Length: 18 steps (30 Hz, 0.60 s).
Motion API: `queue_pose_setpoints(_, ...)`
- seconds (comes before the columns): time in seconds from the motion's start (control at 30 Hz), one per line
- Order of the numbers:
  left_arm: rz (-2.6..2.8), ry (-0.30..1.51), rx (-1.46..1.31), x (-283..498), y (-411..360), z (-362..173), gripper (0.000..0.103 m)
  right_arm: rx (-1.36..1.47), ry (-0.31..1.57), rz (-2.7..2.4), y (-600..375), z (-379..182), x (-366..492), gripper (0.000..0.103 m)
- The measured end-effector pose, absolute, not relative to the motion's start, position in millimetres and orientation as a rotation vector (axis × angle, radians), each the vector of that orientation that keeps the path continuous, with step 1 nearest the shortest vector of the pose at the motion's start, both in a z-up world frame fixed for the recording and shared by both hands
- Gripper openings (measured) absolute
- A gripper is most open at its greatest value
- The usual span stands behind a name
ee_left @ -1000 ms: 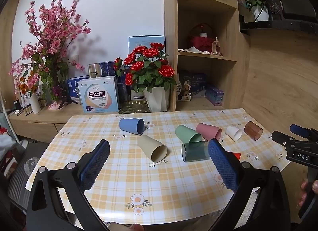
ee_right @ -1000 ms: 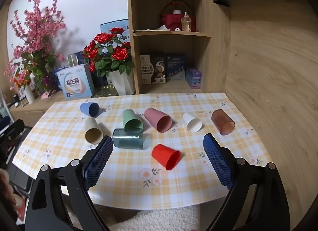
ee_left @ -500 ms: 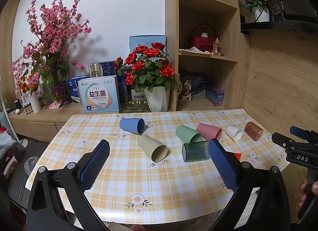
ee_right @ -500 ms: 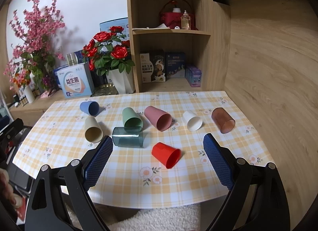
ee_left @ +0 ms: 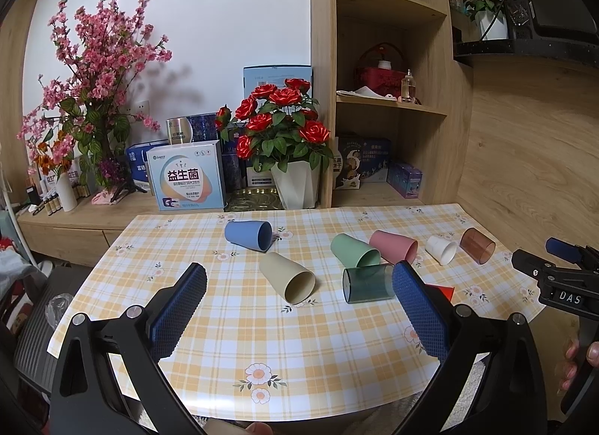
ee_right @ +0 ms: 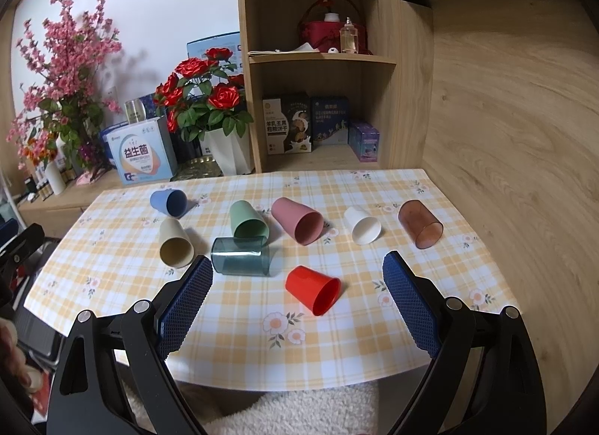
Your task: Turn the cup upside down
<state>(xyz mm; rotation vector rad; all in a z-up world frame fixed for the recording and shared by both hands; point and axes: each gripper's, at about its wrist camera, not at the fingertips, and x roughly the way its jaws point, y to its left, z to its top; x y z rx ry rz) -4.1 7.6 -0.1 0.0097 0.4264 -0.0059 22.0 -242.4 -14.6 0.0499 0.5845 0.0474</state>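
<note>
Eight cups lie on their sides on the checked table [ee_right: 430, 326].

Far left: the blue cup [ee_right: 169, 202]. Just nearer lies the beige cup [ee_right: 175, 244], its mouth turned toward the near edge.

Centre: the green cup [ee_right: 248, 220] rests against the teal transparent cup [ee_right: 240, 256], which lies crosswise just in front of it. To their right is the pink cup [ee_right: 297, 221].

Near centre: the red cup [ee_right: 313, 289], mouth pointing near-right, well apart from the others.

Right: the white cup [ee_right: 362, 226], then the brown transparent cup [ee_right: 420, 224] at the far right.

The left gripper [ee_left: 299, 279] hangs above the near left part of the table with its fingers spread wide and nothing between them; the beige cup [ee_left: 287, 277] lies in line with the gap, farther out.

The right gripper [ee_right: 297, 272] is likewise spread wide and holds nothing. The red cup lies in line with its gap, just beyond the fingertips and untouched.
</note>
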Motion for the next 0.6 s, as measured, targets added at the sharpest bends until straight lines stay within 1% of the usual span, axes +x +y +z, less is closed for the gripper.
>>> queue_pose_setpoints(0.6, -0.006, 0.431, 0.01, -4.9, 10.7, -1.9, 0.097, 0.052, 0.589, 0.047, -242.4, -15.3, 23.0, 0.089)
